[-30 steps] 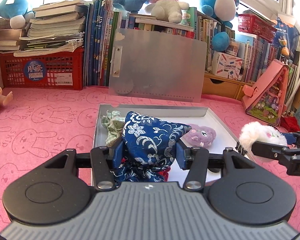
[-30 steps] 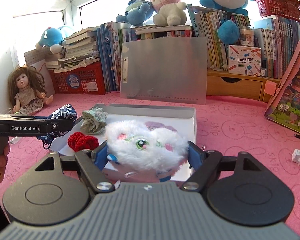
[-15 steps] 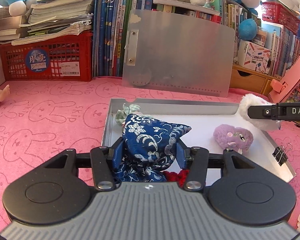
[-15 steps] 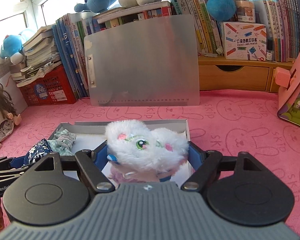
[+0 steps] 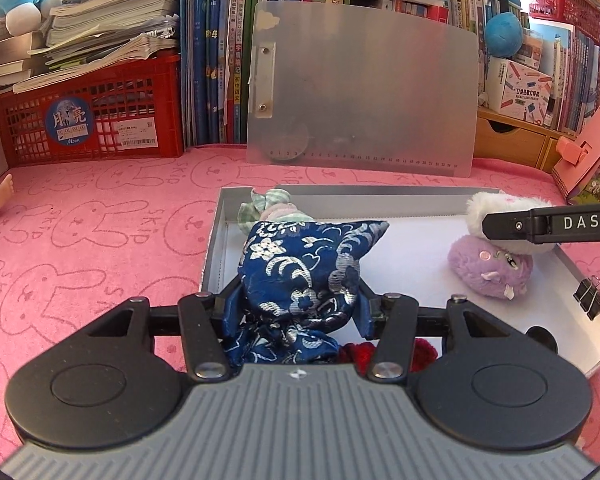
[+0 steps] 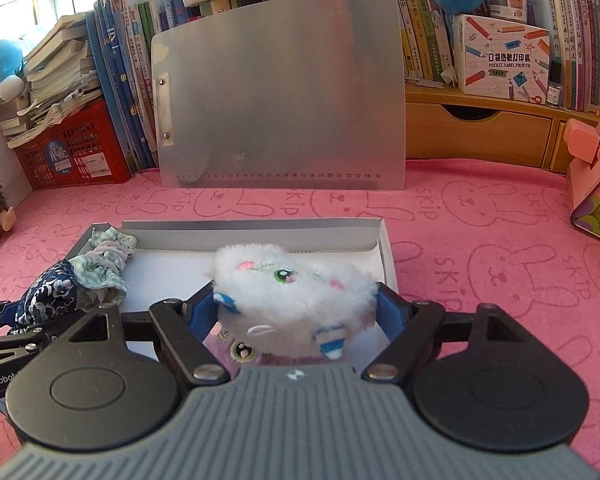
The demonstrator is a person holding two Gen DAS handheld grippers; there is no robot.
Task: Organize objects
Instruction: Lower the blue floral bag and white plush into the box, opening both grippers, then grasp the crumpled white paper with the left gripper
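My left gripper is shut on a dark blue brocade pouch with silver flowers, held over the near left part of a shallow white box. My right gripper is shut on a fluffy white plush toy, held over a purple plush in the box. In the left wrist view the right gripper's finger crosses the white plush above the purple plush. A green checked scrunchie lies in the box's far left corner, and a red knitted piece peeps out under my left gripper.
A translucent clipboard leans against upright books behind the box. A red crate with stacked books stands at the back left, a wooden drawer unit at the back right. A binder clip sits on the box's right rim. Pink cloth covers the table.
Both grippers have moved forward and lower over the box with their loads. The white plush now hangs right above the purple plush. Neither grip has changed.
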